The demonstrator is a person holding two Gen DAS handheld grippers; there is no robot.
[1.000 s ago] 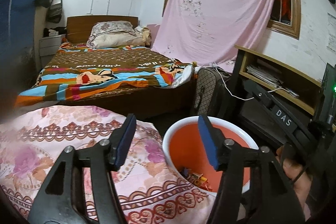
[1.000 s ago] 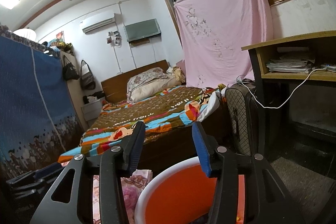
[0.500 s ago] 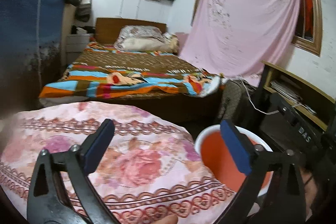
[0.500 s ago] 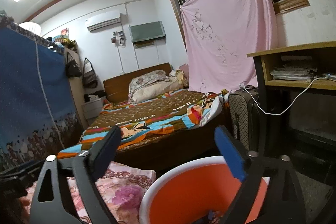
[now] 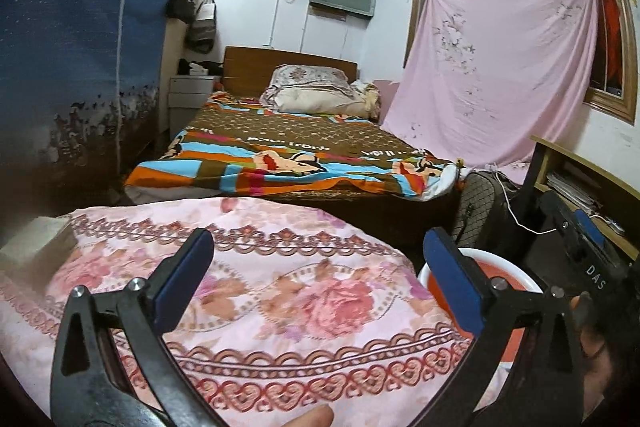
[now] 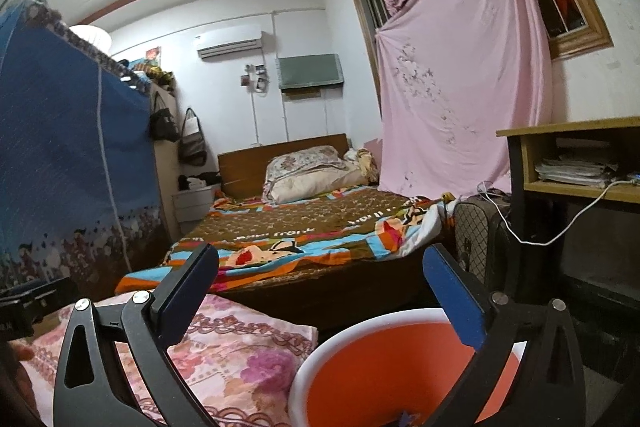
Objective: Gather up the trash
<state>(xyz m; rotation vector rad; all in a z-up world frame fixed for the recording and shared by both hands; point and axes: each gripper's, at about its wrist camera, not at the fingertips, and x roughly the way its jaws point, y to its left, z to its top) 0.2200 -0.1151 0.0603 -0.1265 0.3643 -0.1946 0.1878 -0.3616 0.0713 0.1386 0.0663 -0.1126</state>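
Note:
An orange bucket with a white rim (image 6: 360, 323) stands on the floor beside a surface covered in pink floral cloth (image 5: 280, 291). My right gripper (image 6: 322, 259) hangs just above the bucket's mouth, open, with nothing between its blue pads. A scrap of wrapper (image 6: 404, 419) shows deep inside the bucket. My left gripper (image 5: 318, 247) is over the floral cloth, open and empty, with the bucket (image 5: 516, 277) low to its right. No loose trash shows on the cloth in either view.
A bed with a striped brown blanket (image 5: 304, 155) lies ahead. A dark patterned suitcase (image 6: 476, 239) and a wooden shelf with papers (image 6: 572, 167) stand right of the bucket. A blue fabric wardrobe (image 5: 72, 67) fills the left. The right gripper's black body (image 5: 592, 267) crosses the left wrist view.
Both grippers' jaws have spread from narrow to wide open. The left wrist view has swung left, away from the bucket and over the floral cloth. The right gripper stays above the bucket.

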